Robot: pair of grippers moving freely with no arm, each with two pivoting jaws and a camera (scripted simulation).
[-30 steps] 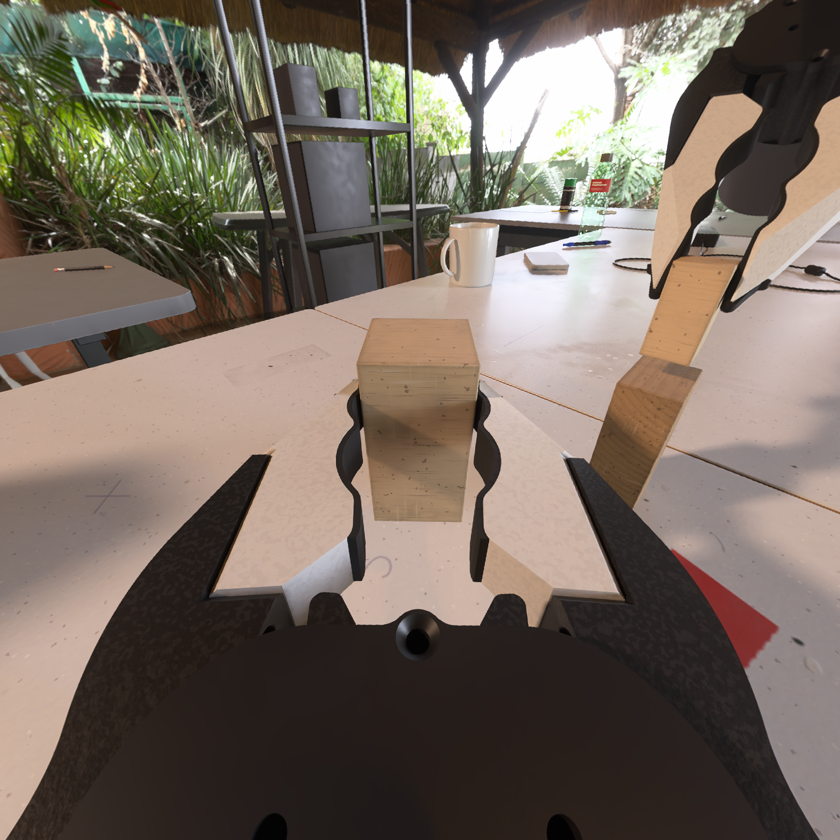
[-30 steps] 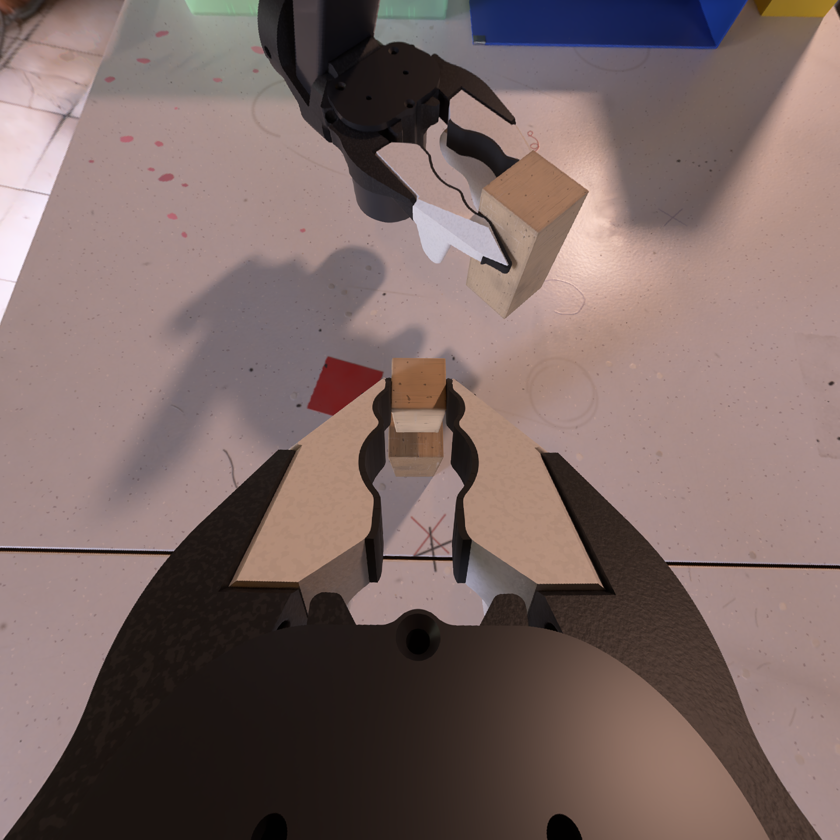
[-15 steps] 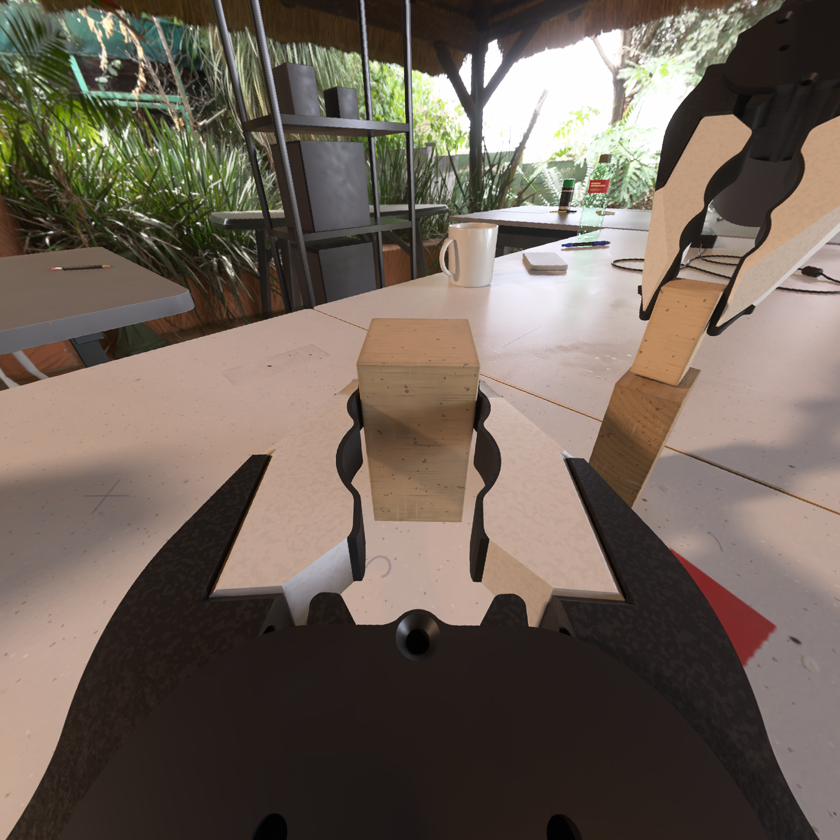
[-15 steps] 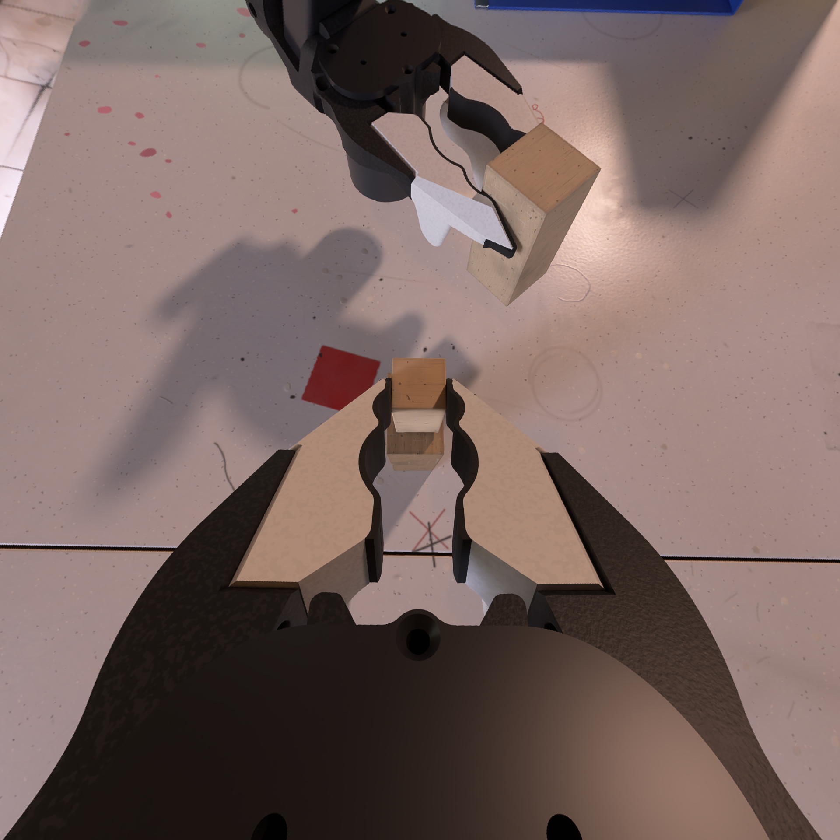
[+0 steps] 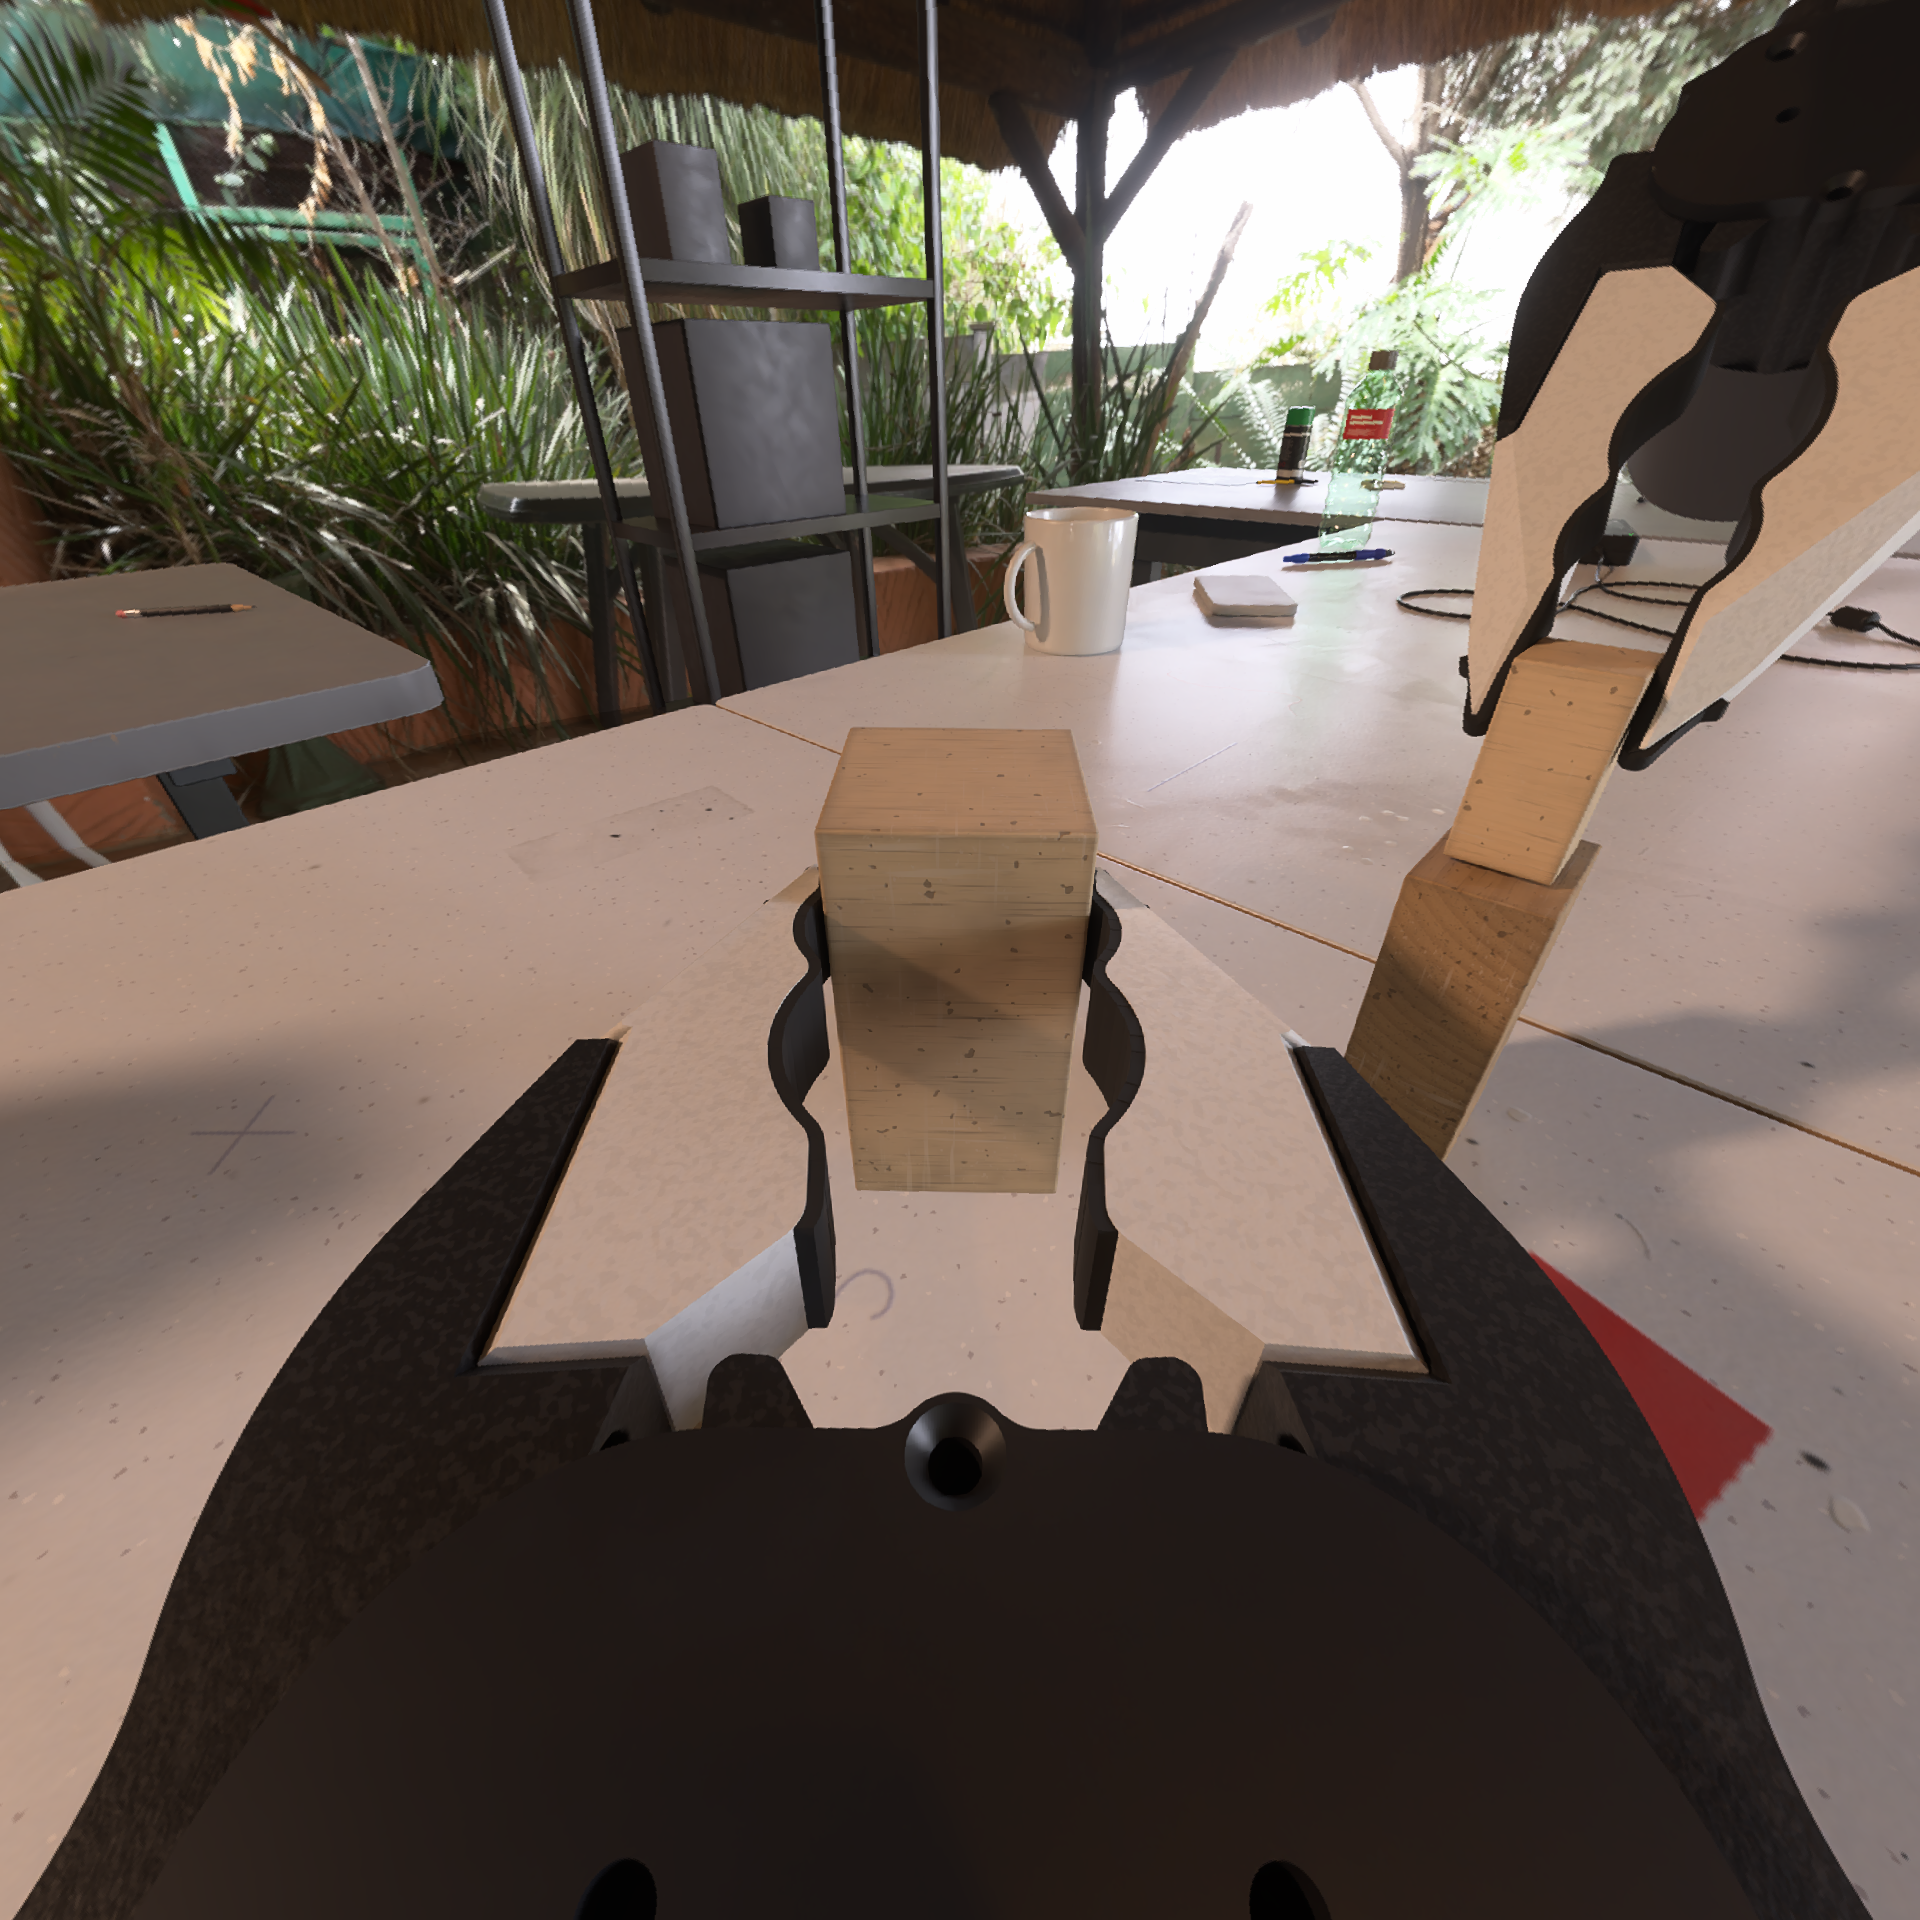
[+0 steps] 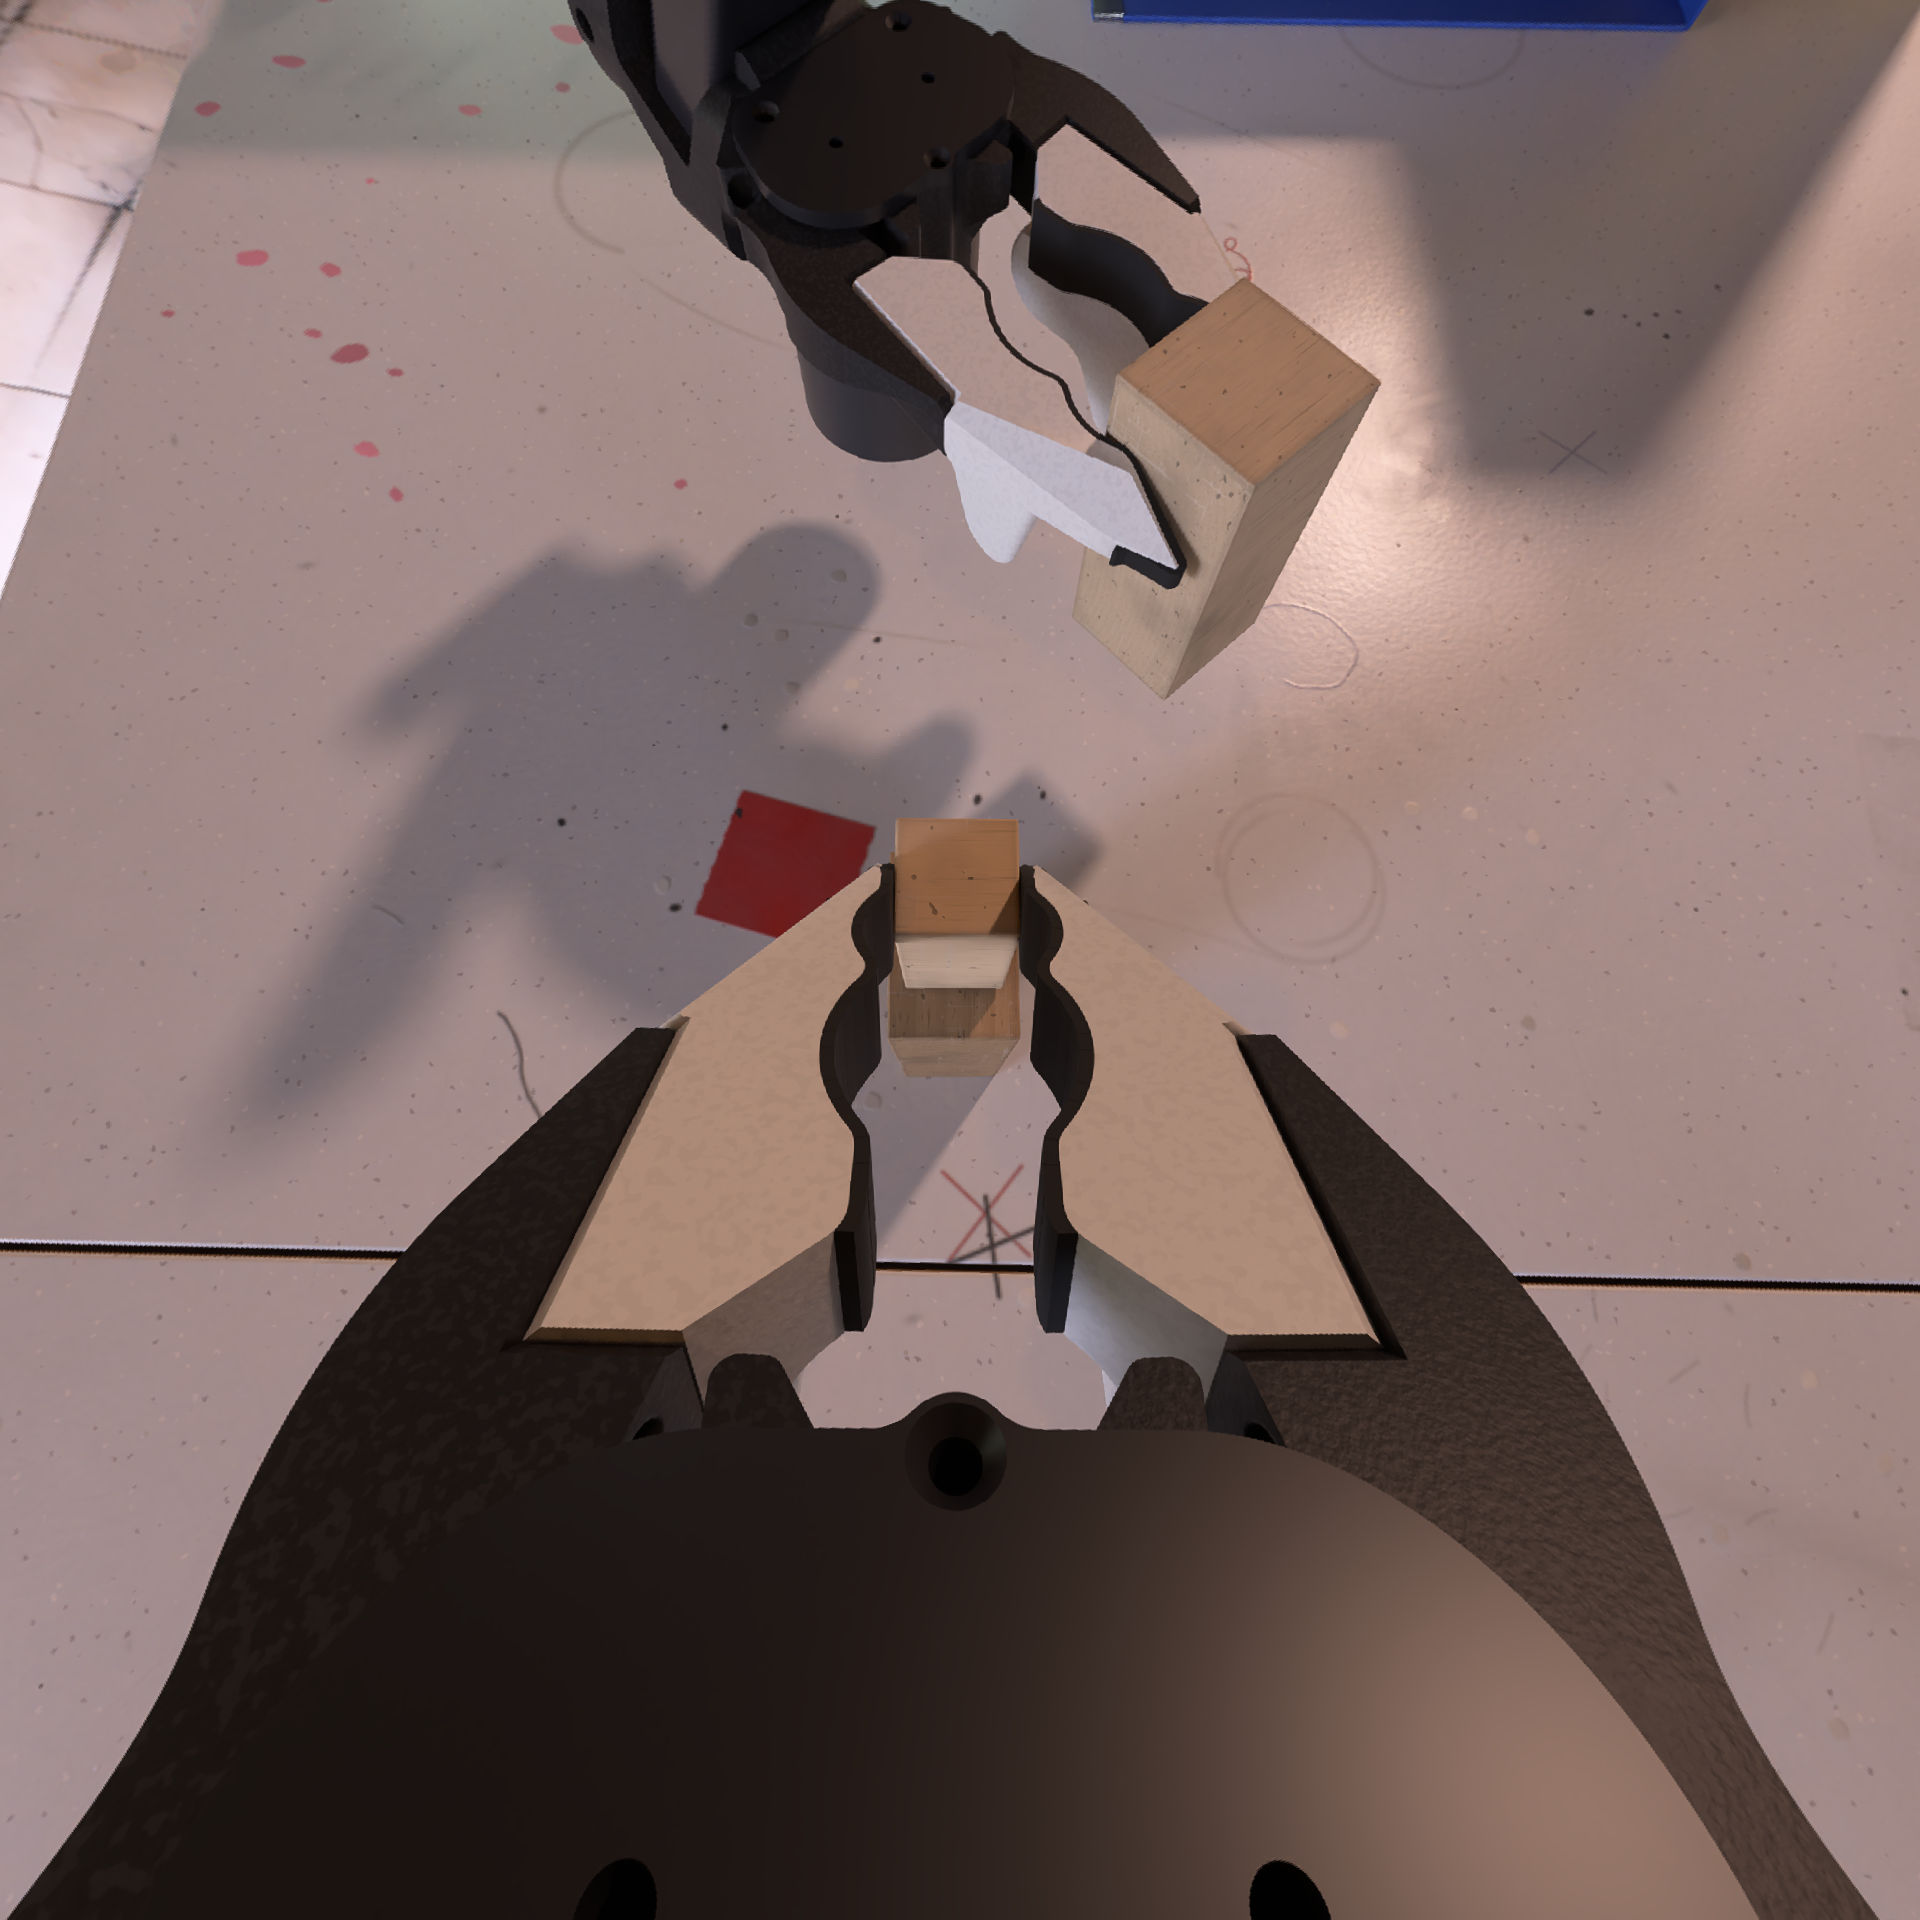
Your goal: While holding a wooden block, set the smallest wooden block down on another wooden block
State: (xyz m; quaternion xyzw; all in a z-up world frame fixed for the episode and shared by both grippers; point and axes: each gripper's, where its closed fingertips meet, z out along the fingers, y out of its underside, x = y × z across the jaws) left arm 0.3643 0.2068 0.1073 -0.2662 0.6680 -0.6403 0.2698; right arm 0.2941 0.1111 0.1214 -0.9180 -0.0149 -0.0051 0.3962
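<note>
We see the left gripper (image 5: 956, 935) clamped on a large pale wooden block (image 5: 956, 966), its fingers pressed flat against the block's two sides, carrying it clear above the white bench (image 5: 364, 987). From the right wrist view the same left gripper (image 6: 1143, 499) hangs in the air with that large block (image 6: 1226, 488) tilted, well back from the bench seam.

The right gripper (image 6: 956, 914) has its fingers closed narrowly on the smallest wooden block (image 6: 956, 873), gripping it at the tips. That small block (image 5: 1548, 758) rests on the top face of a darker wooden block (image 5: 1455, 997), which stands upright on the bench just beside a red square patch (image 6: 784, 862). From the left wrist view the right gripper (image 5: 1558, 717) reaches down from above, and the small block sits slightly askew on the darker one, touching it.

Towards the far edge of the bench stand a white mug (image 5: 1075, 582), a grey pad (image 5: 1242, 597) and a blue pen (image 5: 1335, 556), well apart from the blocks.
</note>
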